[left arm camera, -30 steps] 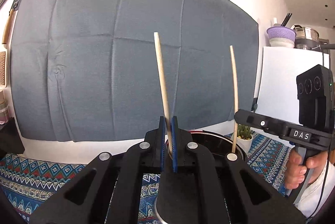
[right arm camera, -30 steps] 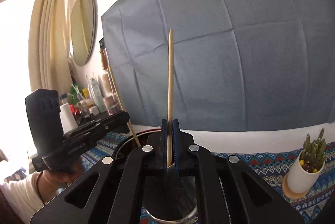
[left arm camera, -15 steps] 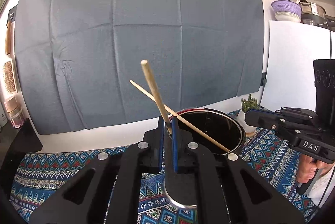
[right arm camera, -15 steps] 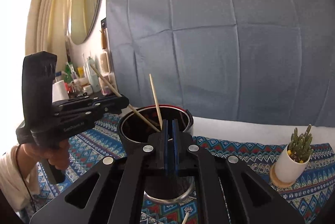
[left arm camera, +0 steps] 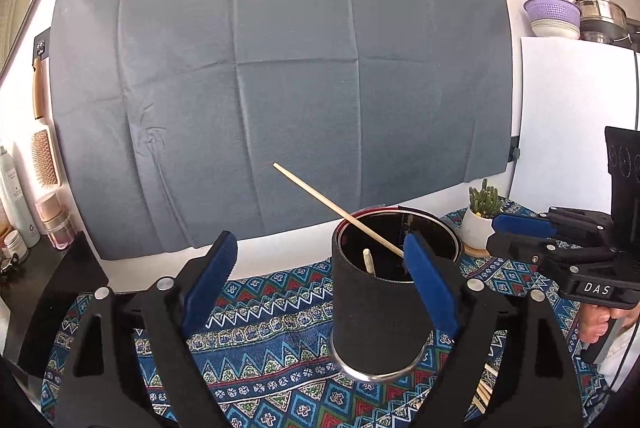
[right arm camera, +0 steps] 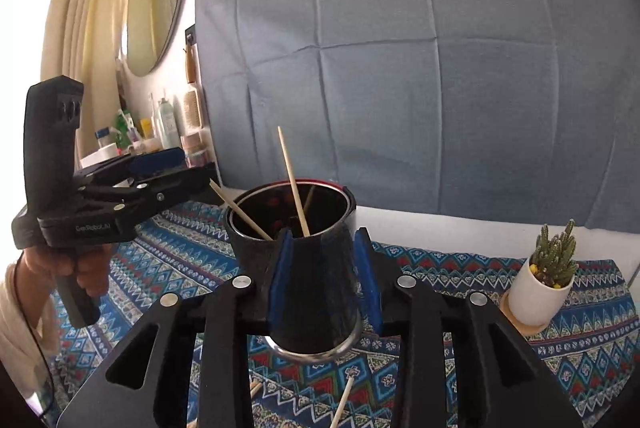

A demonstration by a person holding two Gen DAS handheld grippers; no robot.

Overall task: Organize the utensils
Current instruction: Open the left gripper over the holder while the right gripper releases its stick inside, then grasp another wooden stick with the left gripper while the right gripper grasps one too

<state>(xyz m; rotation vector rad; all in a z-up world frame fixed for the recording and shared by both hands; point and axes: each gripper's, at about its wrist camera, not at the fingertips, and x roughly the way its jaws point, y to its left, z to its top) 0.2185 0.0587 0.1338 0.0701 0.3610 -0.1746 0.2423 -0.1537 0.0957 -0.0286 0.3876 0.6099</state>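
Now both grippers are off the sticks: left gripper (left arm camera: 320, 280) has just opened wide, right gripper (right arm camera: 324, 276) partly, nothing pinched. Black cup (left arm camera: 380, 312) sits at 12 o'clock of each, two chopsticks (right arm camera: 294, 184) leaning inside, on the patterned cloth (left arm camera: 272, 308).

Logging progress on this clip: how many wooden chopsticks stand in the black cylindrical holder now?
2: one wooden chopstick leans against the left rim of the black cylindrical holder, the other stands nearly upright mid-cup. More lie on the patterned cloth, partly hidden.
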